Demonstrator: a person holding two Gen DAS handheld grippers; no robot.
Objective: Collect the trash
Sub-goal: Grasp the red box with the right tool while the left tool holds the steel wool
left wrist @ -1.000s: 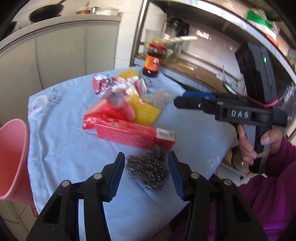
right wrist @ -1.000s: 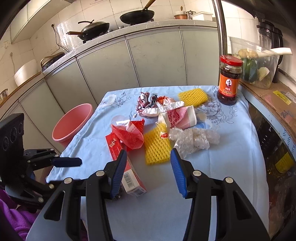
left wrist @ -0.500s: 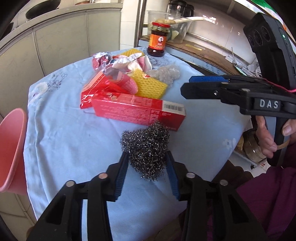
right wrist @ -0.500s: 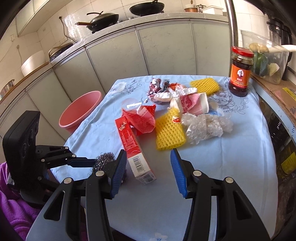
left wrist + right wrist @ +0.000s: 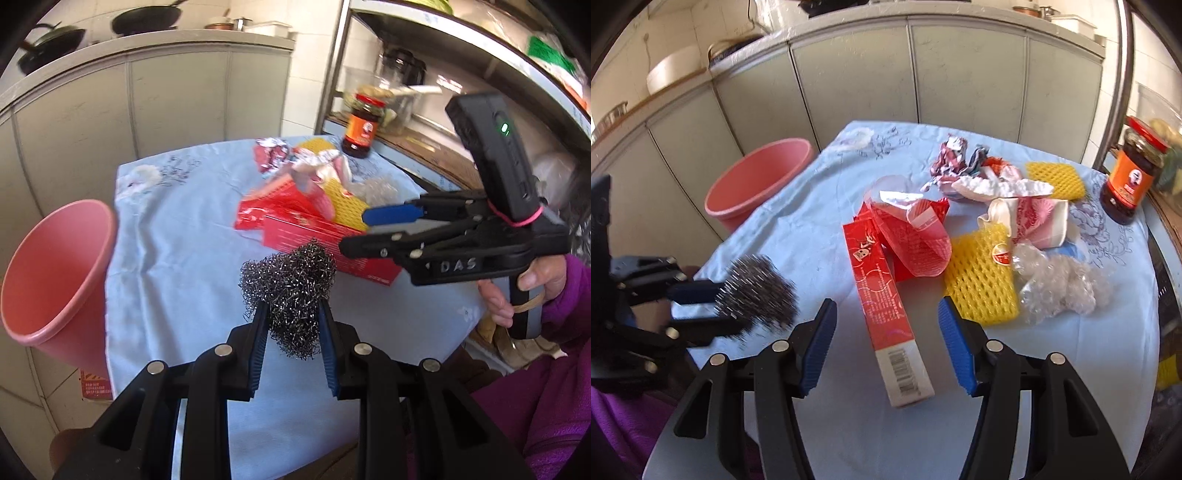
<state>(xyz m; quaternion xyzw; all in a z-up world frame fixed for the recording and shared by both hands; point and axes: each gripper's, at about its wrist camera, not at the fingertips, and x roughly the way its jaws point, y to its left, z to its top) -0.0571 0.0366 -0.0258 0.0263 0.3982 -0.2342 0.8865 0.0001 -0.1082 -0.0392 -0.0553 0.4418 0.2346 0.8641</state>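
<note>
At the counter's [image 5: 155, 258] near edge, the left claw [image 5: 291, 325] has gone from straddling the scourer [image 5: 288, 284] to closing on it, ready for the bucket [image 5: 55, 273]; the right claw [image 5: 886, 343], empty, widens over the box [image 5: 882, 295].

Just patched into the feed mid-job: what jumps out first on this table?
The steel wool ball stands out first, caught between the closing pads of the left gripper at the near edge of the blue tablecloth. Next is the long red box, lying on the cloth between the opening jaws of the right gripper, untouched. Beyond the table's left edge stands a pink bucket.
</note>
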